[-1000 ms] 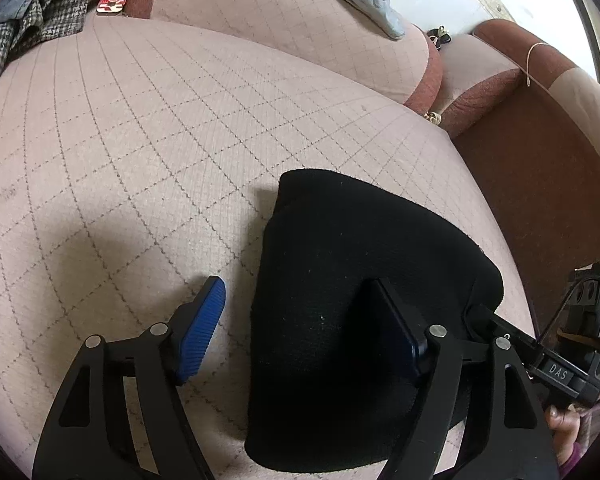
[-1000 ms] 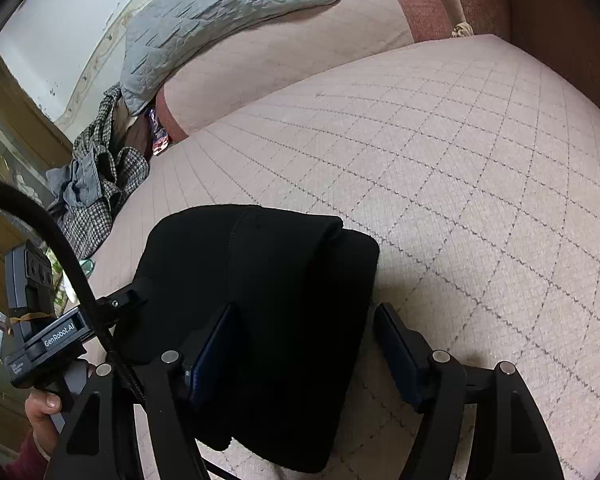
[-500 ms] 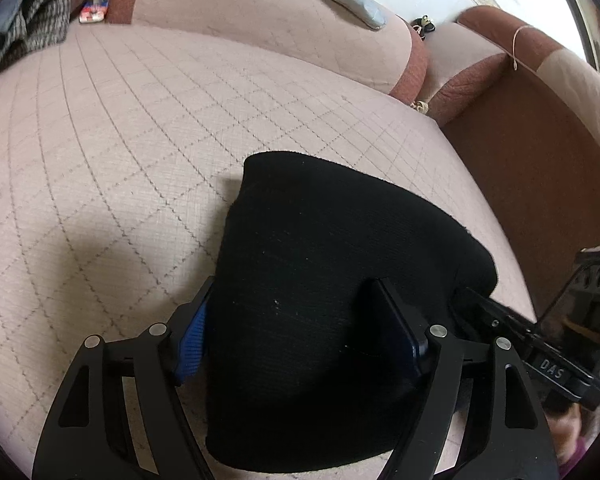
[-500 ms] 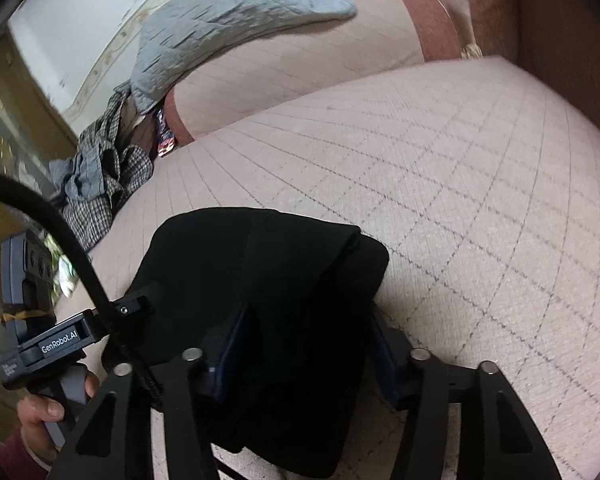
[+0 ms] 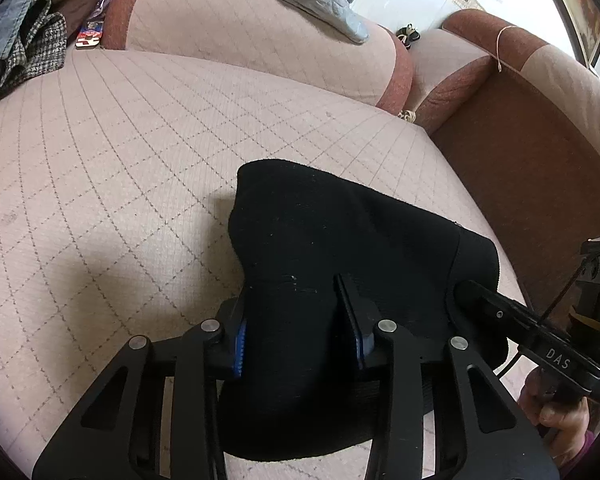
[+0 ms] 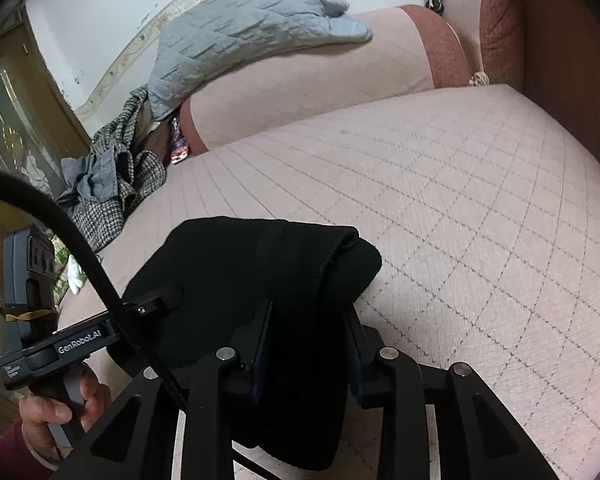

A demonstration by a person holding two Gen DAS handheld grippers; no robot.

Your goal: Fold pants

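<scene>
This is a lived-in home, a sitting room by the look of it: a wide sofa point(image 5: 148, 128) upholstered in pale pink quilted fabric with rust-brown trim fills most of the space. A grey quilted blanket point(image 6: 252, 28) is slung over its backrest, a heap of checked and grey clothes point(image 6: 112, 188) lies at one end, and a wooden door with ornate frosted glass point(image 6: 8, 120) stands behind.

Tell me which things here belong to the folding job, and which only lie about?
Job: black pants; left claw and right claw, both shut on the pants.

Lying about: grey quilted blanket; checked clothes; small colourful packet.
</scene>
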